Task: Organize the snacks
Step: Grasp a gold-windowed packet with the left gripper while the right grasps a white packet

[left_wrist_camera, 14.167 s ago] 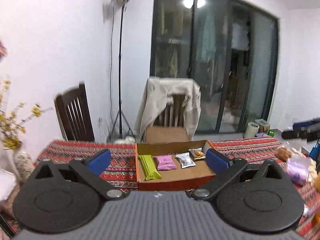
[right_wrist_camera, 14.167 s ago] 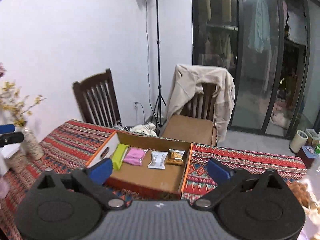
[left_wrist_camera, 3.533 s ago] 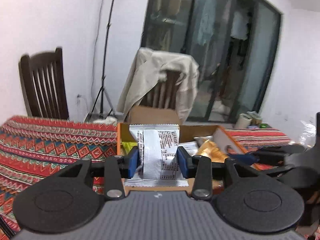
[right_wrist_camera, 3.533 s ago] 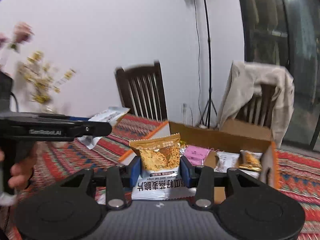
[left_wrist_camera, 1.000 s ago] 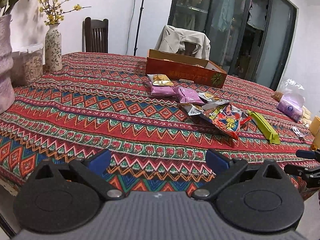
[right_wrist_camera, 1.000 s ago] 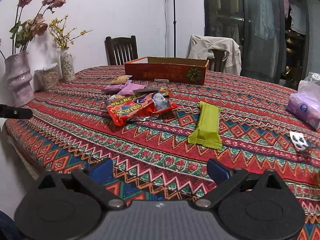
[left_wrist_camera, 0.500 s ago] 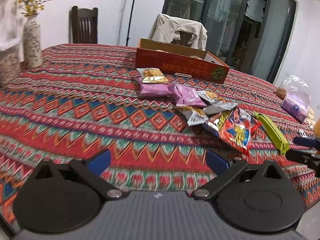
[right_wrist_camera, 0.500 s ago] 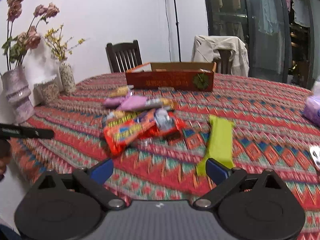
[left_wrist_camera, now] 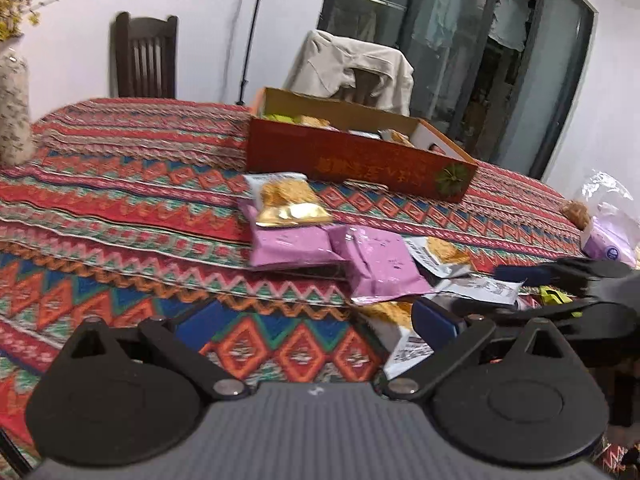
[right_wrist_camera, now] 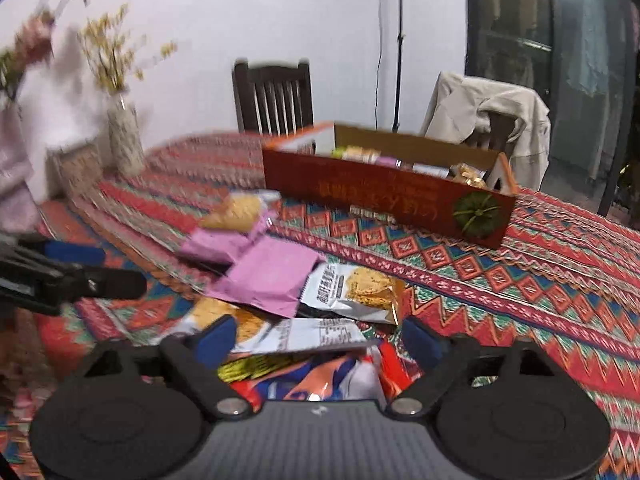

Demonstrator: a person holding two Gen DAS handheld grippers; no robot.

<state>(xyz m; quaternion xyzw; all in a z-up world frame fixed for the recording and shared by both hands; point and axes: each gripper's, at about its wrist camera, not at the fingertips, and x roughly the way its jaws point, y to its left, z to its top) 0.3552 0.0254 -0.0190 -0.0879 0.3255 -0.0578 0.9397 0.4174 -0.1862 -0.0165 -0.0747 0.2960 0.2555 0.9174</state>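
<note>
Loose snack packets lie in a heap on the patterned tablecloth, in front of the orange cardboard box (left_wrist_camera: 352, 160) (right_wrist_camera: 384, 192) that holds several snacks. My left gripper (left_wrist_camera: 316, 322) is open over bare cloth, its right finger beside a silver-and-orange packet (left_wrist_camera: 400, 316); a gold packet (left_wrist_camera: 288, 200) and two pink packets (left_wrist_camera: 292, 244) lie beyond. My right gripper (right_wrist_camera: 318, 340) hangs over the heap with its jaws closing. A silver packet (right_wrist_camera: 312, 336) and a red-orange packet (right_wrist_camera: 312, 380) lie between its fingers, and the pads do not press on them. A pink packet (right_wrist_camera: 272, 276) lies ahead.
A vase (right_wrist_camera: 124, 140) with yellow flowers stands at the table's left side. Two chairs, one draped with a beige jacket (left_wrist_camera: 352, 64), stand behind the table. A purple tissue pack (left_wrist_camera: 608, 240) lies at the far right. Each gripper shows at the edge of the other's view.
Both grippers have moved forward over the table to the snack heap. The right gripper's jaws stand narrower than half a second ago. The left jaws stay wide.
</note>
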